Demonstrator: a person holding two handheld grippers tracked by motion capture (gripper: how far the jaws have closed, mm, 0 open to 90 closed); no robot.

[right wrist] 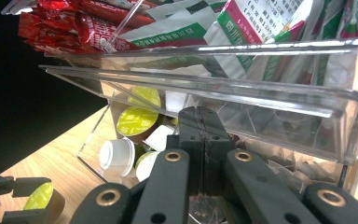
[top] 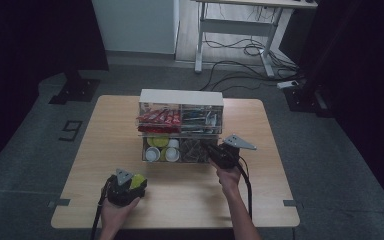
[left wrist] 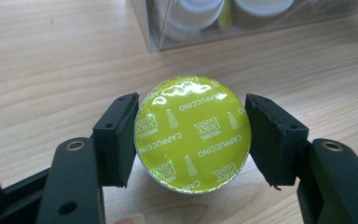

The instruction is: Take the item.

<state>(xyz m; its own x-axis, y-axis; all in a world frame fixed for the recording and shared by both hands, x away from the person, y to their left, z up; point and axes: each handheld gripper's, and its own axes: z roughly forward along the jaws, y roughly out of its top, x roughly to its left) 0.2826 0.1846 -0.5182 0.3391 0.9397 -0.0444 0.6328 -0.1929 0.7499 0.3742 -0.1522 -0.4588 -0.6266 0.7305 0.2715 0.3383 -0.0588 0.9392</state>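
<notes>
Down near the front edge of the wooden table (top: 190, 200), left of its middle, the left gripper (top: 130, 184) has its jaws closed on a coffee capsule (left wrist: 193, 133); the two black pads press the capsule's rim from either side, and its lime-green foil lid, printed CAPPUCCINO, faces the left gripper view; the capsule sits low over the wood, though whether it touches I cannot tell. Toward the back edge, about the middle, stands a clear acrylic organizer (top: 181, 125) of two tiers under a white top; red sachets (top: 157, 118) fill the upper left compartment, green and white packets (top: 200, 119) the upper right; the lower left compartment holds more capsules (top: 161, 149), some green-lidded and some white, while the lower right holds dark packets too dim to name. The right gripper (top: 216, 152) rests at the lower tier's right side; its jaws are fully closed, pad against pad, right at the clear drawer front (right wrist: 270, 140), and whether a thin part is pinched between them I cannot tell.
</notes>
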